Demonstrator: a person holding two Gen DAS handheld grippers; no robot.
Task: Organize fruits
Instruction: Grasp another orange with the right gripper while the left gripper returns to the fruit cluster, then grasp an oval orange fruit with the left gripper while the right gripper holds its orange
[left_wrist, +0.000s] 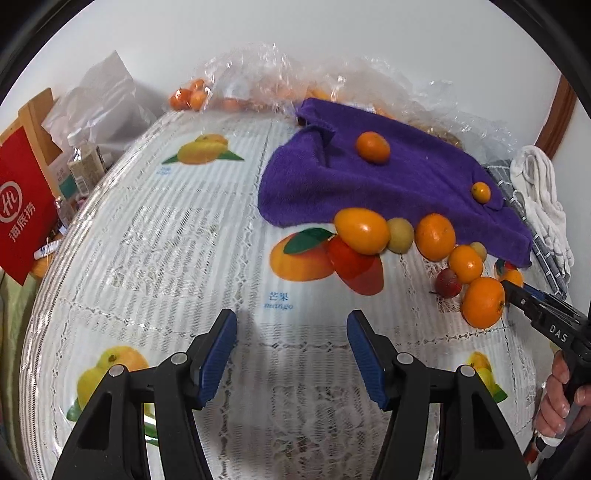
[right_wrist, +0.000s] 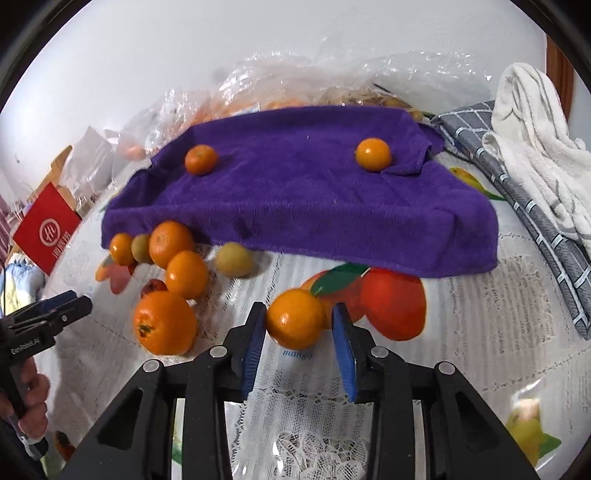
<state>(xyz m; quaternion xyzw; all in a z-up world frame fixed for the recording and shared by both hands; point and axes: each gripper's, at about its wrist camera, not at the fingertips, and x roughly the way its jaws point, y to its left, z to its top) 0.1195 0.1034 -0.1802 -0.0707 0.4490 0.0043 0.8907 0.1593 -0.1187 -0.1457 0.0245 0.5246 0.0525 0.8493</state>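
A small round orange fruit (right_wrist: 295, 323) is bracketed by the right gripper (right_wrist: 299, 332), contact unclear; the left gripper (left_wrist: 291, 350) is held spread over the lace-covered tablecloth (left_wrist: 166, 240).

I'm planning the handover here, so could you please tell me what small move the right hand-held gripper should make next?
Probably close the right hand-held gripper fully on the orange between its jaws: the right pad looks slightly clear. Two oranges already sit on the purple towel.
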